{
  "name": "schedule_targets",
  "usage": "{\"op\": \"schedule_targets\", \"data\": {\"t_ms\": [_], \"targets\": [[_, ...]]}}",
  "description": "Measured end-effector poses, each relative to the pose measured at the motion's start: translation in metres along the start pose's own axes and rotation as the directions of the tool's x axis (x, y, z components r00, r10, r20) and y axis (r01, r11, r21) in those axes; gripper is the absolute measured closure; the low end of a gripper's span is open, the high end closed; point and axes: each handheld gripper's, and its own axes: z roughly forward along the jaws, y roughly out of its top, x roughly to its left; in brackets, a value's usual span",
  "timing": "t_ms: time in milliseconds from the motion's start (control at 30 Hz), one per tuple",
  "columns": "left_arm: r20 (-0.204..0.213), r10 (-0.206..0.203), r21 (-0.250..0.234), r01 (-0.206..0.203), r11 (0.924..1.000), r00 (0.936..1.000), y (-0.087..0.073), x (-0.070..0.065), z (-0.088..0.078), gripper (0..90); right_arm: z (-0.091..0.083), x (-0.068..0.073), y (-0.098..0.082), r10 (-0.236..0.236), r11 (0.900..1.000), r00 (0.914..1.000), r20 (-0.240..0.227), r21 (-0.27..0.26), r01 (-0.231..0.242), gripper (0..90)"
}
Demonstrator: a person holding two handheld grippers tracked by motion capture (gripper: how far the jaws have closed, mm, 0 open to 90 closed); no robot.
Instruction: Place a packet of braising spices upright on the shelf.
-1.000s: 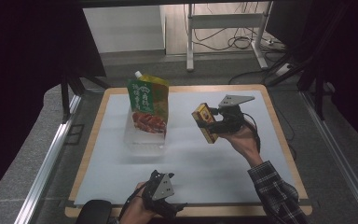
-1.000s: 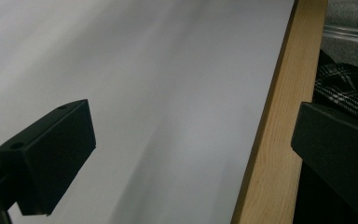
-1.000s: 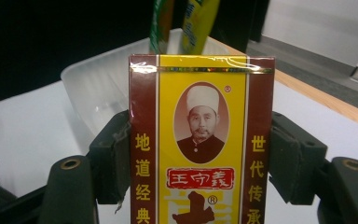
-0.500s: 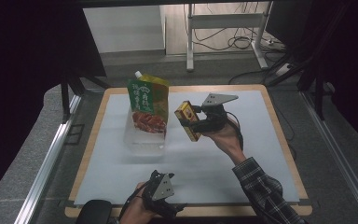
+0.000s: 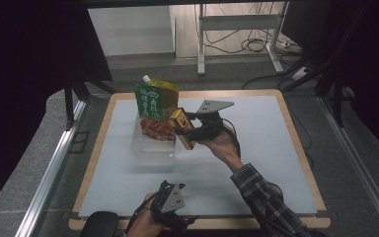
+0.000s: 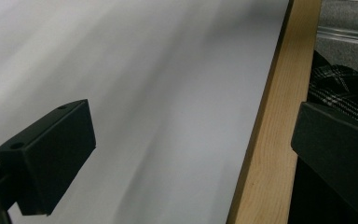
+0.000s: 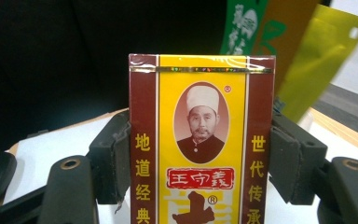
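Observation:
My right gripper (image 5: pixel 188 130) is shut on a yellow and maroon box (image 5: pixel 182 127) and holds it in the air at mid-table, just right of a green pouch (image 5: pixel 153 100) that stands in a clear plastic tub (image 5: pixel 150 150). In the right gripper view the box (image 7: pixel 203 116) stands upright with a black pad (image 7: pixel 116 158) pressed on each side; the green and yellow pouch (image 7: pixel 303 51) rises behind it. My left gripper (image 5: pixel 171 207) rests at the table's front edge. In its own view the left gripper (image 6: pixel 191 158) is open over the white mat, nothing between the jaws.
A white mat (image 5: pixel 261 163) covers a wooden-rimmed board (image 6: pixel 261 149). A plaid sleeve (image 5: pixel 266 202) reaches in from the lower right. Metal rails run along both sides of the table, and a stand with cables is behind it.
My right gripper has carried the box leftward, from right of centre to just beside the pouch and tub. The left gripper has stayed put.

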Motion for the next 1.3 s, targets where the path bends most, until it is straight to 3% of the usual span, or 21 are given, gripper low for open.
{"op": "schedule_targets", "data": {"t_ms": [767, 1300], "targets": [[0.004, 0.007, -0.003, -0.007, 1.0, 1.0, 0.0, 0.0, -0.001, 0.0, 0.063, 0.013, 0.001, -0.013, 0.999, 0.997, -0.076, -0.033, 0.01, 32.0], [0.011, 0.014, -0.002, -0.014, 0.9999, 0.9998, 0.001, -0.002, 0.0, 0.0, 0.099, 0.023, -0.006, -0.012, 1.0, 0.9947, -0.102, -0.015, 0.011, 32.0]]}}
